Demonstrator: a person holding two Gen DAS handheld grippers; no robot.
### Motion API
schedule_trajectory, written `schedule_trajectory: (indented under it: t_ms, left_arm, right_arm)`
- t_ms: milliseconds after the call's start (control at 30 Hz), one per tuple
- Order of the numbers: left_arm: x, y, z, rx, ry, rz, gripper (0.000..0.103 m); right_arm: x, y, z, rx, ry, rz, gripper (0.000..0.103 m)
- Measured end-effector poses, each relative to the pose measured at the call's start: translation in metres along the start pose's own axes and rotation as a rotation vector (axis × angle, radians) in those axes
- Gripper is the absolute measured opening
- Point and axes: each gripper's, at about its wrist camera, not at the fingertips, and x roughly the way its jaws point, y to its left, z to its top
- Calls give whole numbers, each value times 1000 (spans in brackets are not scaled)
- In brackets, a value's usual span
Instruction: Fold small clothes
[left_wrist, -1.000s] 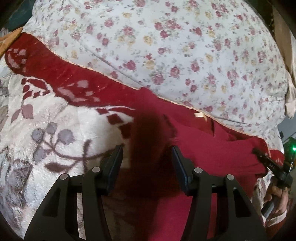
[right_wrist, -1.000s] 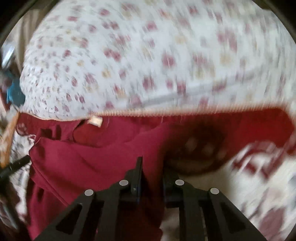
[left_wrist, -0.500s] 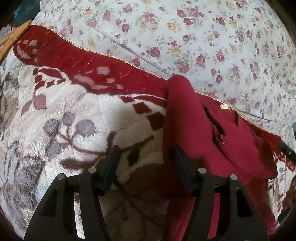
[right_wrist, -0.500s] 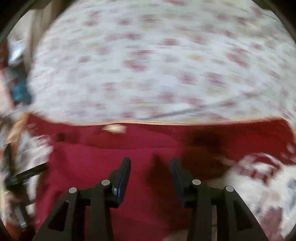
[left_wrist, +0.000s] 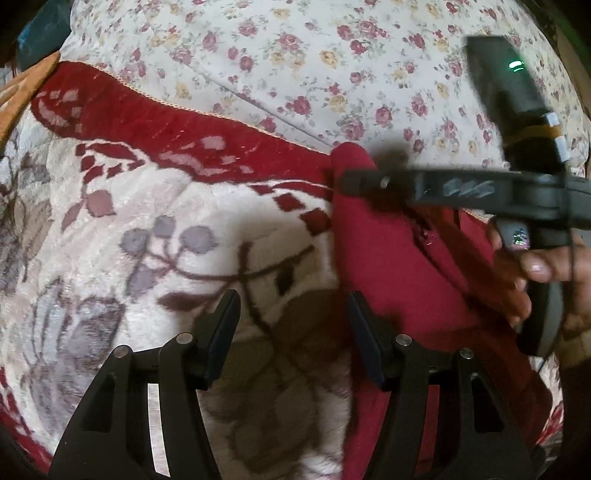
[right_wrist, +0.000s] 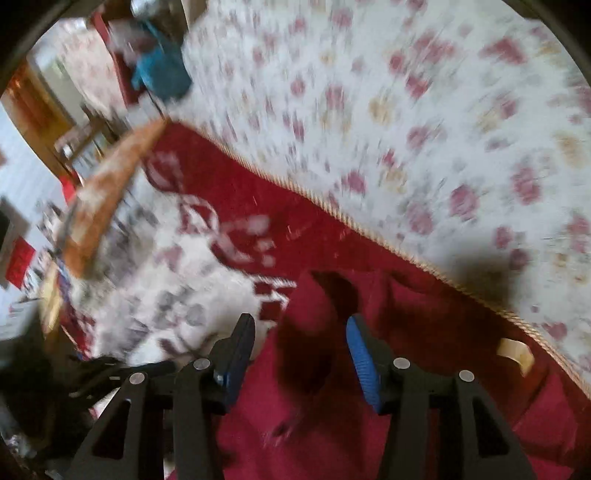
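A small dark red garment (left_wrist: 391, 266) lies on a patterned blanket (left_wrist: 166, 236), its folded left edge running up the middle of the left wrist view. My left gripper (left_wrist: 291, 321) is open and empty, its right finger at the garment's edge. My right gripper (right_wrist: 299, 343) is open above the garment (right_wrist: 332, 413); the view is blurred. In the left wrist view the right gripper (left_wrist: 347, 181) reaches in from the right over the garment's top corner. A tan label (right_wrist: 515, 350) shows near the garment's upper edge.
A white floral quilt (left_wrist: 332, 62) covers the far side beyond the blanket's red border (left_wrist: 155, 125). A teal cloth (right_wrist: 162, 70) and an orange wooden edge (right_wrist: 110, 184) lie at the far left. The person's hand (left_wrist: 546, 266) holds the right gripper's handle.
The right gripper went from shut on the garment to open, then swung left across the garment to its top left corner. The left gripper stayed open and drew back slightly.
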Motion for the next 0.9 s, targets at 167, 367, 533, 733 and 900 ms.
schedule_trajectory:
  t_ms: [167, 367, 533, 733, 900]
  left_arm:
    - [-15, 28, 6, -57, -50, 17, 60]
    - [-21, 28, 9, -65, -84, -14, 60]
    - [-15, 10, 6, 1, -74, -37, 60]
    - [-3, -6, 3, 36, -50, -54, 63]
    - [26, -16, -7, 40, -2, 8, 66]
  right_arm:
    - [19, 19, -4, -119, 32, -21, 8]
    - [46, 17, 7, -3, -9, 47, 8]
    - [3, 11, -3, 27, -59, 91, 30]
    - [-117, -31, -75, 75, -202, -108, 47]
    - [-139, -87, -159, 165, -91, -345, 47]
